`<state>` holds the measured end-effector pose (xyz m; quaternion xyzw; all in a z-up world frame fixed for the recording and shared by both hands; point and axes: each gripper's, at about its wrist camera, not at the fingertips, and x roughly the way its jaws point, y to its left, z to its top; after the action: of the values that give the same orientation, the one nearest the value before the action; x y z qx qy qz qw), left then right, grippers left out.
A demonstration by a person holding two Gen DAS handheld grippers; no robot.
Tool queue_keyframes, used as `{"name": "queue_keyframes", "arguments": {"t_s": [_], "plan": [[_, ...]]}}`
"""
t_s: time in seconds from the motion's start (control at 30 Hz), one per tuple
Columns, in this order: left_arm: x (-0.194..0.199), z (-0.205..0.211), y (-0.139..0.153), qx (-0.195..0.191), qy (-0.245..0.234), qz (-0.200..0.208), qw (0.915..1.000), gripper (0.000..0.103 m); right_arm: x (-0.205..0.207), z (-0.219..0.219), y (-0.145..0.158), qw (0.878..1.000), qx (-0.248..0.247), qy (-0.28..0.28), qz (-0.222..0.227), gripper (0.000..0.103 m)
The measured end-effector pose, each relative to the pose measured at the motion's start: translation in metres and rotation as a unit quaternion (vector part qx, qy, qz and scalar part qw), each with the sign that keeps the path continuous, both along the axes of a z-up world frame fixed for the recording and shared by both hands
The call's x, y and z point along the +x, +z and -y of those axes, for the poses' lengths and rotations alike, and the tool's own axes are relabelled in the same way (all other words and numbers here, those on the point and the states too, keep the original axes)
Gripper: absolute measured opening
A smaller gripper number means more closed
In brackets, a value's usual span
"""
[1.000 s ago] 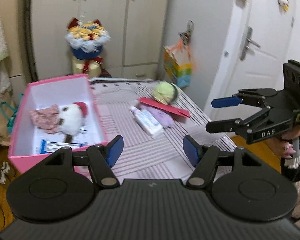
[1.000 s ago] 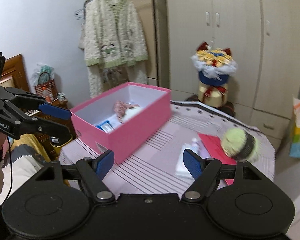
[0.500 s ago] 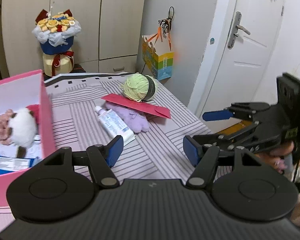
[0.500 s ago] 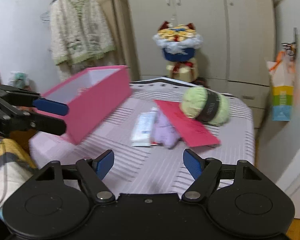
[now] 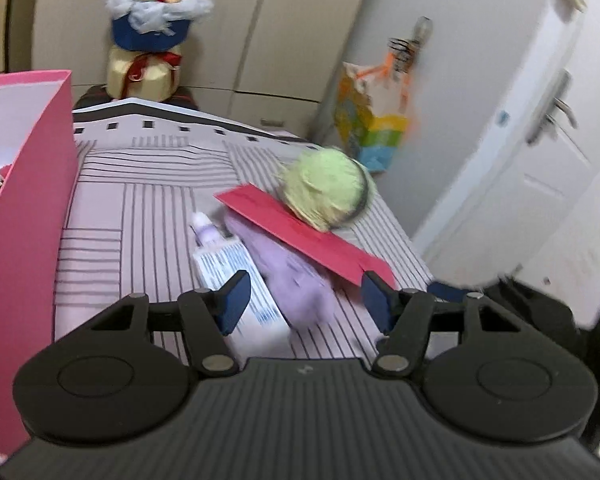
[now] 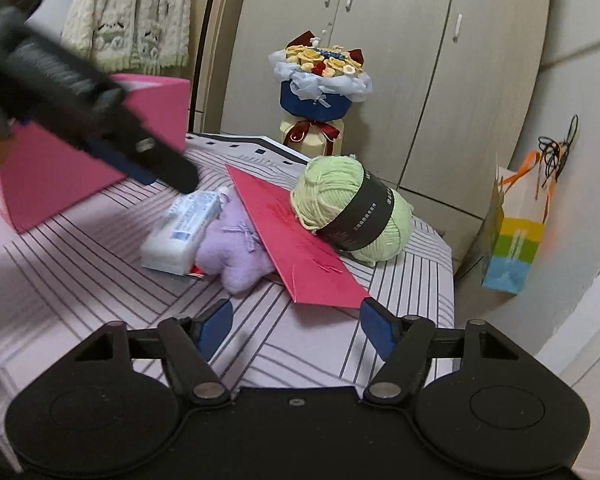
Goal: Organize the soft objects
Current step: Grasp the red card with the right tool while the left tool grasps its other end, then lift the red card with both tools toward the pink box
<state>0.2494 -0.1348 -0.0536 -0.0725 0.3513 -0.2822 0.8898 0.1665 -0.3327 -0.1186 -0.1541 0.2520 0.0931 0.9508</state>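
Your left gripper [image 5: 304, 300] comes in low over the striped bench [image 5: 148, 208], tilted downward, its jaws apart and empty; they have just been narrowing, with the purple plush toy [image 5: 296, 280] lying between and just ahead of them. That toy looks like your target: it is soft, it lies beside the white tube [image 5: 236, 268], and its far part is tucked under the red envelope [image 5: 300, 236], which slopes up because the green yarn ball [image 5: 324, 194] weighs on its far edge. That overlap is why a straight pull may drag the envelope along.

Your right gripper [image 6: 296, 324] hovers just short of the envelope's near corner, also pitched down, jaws wide with nothing in them, and they too have just been closing a little. It seems placed to steady or lift the envelope, though motion blur in the left view makes that hard to confirm. The pink box [image 5: 24, 208] stands open at the left, ready to receive the soft things.
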Motion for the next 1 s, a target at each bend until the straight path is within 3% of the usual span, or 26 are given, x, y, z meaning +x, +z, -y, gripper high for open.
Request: {"name": "queue_keyframes", "arguments": {"t_s": [0.17, 0.3, 0.43, 0.63, 0.73, 0.83, 0.87, 0.93, 1.0], "plan": [[0.032, 0.004, -0.007, -0.022, 0.041, -0.003, 0.9989, 0.051, 0.013, -0.005, -0.003, 1.000, -0.024, 0.005, 0.012, 0.060], [0.046, 0.013, -0.010, -0.019, 0.059, -0.001, 0.9981, 0.045, 0.021, -0.009, -0.006, 0.999, -0.042, 0.006, 0.013, 0.051], [0.057, 0.017, -0.022, -0.026, 0.069, -0.027, 0.9969, 0.041, 0.023, -0.011, -0.010, 0.999, -0.048, 0.016, 0.014, 0.046], [0.054, 0.024, -0.029, -0.021, 0.091, -0.009, 0.9956, 0.037, 0.028, -0.016, -0.016, 0.998, -0.062, 0.021, 0.014, 0.034], [0.056, 0.028, -0.031, -0.038, 0.091, -0.017, 0.9950, 0.037, 0.031, -0.015, -0.018, 0.998, -0.060, 0.019, 0.012, 0.032], [0.054, 0.035, -0.035, -0.036, 0.105, -0.008, 0.9937, 0.036, 0.029, -0.016, -0.018, 0.998, -0.059, 0.022, 0.018, 0.022], [0.053, 0.038, -0.035, -0.034, 0.112, 0.000, 0.9932, 0.033, 0.028, -0.017, -0.018, 0.998, -0.058, 0.021, 0.021, 0.020], [0.050, 0.039, -0.036, -0.031, 0.122, 0.007, 0.9920, 0.017, 0.025, -0.018, -0.018, 0.997, -0.062, 0.017, 0.030, 0.016], [0.047, 0.039, -0.035, -0.028, 0.120, 0.012, 0.9923, 0.015, 0.022, -0.018, -0.017, 0.998, -0.059, 0.010, 0.037, 0.012]]}}
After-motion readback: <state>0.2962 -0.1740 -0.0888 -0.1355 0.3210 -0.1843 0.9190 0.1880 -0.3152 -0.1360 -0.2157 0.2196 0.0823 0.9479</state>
